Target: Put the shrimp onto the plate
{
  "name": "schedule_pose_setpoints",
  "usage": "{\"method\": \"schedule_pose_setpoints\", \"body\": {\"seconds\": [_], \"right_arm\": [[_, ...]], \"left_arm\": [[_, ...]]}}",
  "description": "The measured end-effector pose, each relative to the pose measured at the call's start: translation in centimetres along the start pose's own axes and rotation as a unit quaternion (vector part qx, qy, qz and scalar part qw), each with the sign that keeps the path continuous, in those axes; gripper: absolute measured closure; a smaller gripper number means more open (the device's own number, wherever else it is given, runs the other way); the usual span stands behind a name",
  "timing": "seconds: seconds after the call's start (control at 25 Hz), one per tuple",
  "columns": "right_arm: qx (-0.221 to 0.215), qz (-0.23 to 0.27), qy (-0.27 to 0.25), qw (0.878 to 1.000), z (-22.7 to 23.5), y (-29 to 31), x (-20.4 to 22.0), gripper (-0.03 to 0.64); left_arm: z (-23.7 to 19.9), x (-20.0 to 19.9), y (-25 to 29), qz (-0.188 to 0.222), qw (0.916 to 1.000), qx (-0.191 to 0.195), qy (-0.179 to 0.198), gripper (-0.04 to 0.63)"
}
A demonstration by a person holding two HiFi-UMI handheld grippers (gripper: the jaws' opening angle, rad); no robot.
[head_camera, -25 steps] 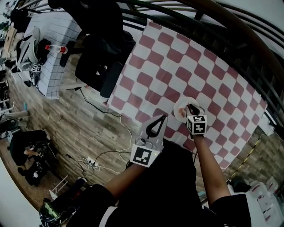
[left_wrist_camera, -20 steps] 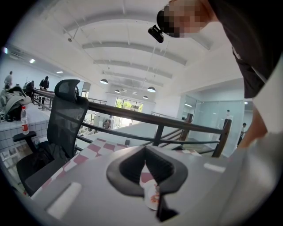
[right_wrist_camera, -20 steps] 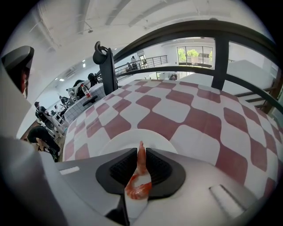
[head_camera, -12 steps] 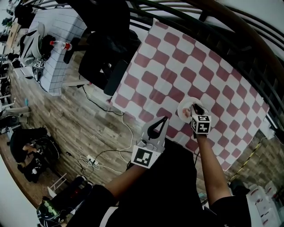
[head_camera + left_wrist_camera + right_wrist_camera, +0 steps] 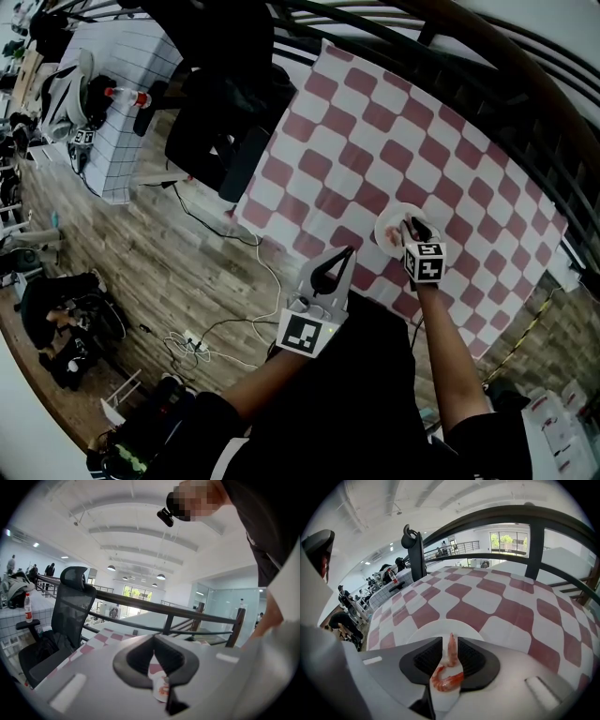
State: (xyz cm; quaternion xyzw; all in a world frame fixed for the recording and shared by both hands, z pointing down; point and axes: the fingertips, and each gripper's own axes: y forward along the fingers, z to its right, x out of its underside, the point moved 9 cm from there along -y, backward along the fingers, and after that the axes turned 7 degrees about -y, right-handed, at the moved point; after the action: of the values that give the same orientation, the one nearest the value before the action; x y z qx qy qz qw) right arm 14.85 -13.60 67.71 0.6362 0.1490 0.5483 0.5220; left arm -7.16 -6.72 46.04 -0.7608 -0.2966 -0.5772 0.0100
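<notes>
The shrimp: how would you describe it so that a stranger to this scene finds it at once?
Find the red-and-white checked tablecloth, then the white plate by the edge nearest the person. The shrimp is over that plate, between the opening jaws of the right hand-held gripper: curled, orange-pink, the only food there.
</notes>
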Motion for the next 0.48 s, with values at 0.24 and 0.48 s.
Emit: {"method": "schedule_pose_setpoints", "body": {"seconds": [0.24, 0.48], "right_arm": [[0.003, 0.022, 0.003, 1.000, -0.2, -2.4, -0.9, 0.520], [0.013, 0.068, 0.013, 0.998, -1.4, -6.4, -2.2, 0.547]], "left_arm": [[0.3, -0.1, -0.7, 0.006, 0.9999, 0.010, 0.004, 0.588], [1.0, -0.2, -1.7, 0.020, 0.9995, 0.023, 0.009, 0.588]]}}
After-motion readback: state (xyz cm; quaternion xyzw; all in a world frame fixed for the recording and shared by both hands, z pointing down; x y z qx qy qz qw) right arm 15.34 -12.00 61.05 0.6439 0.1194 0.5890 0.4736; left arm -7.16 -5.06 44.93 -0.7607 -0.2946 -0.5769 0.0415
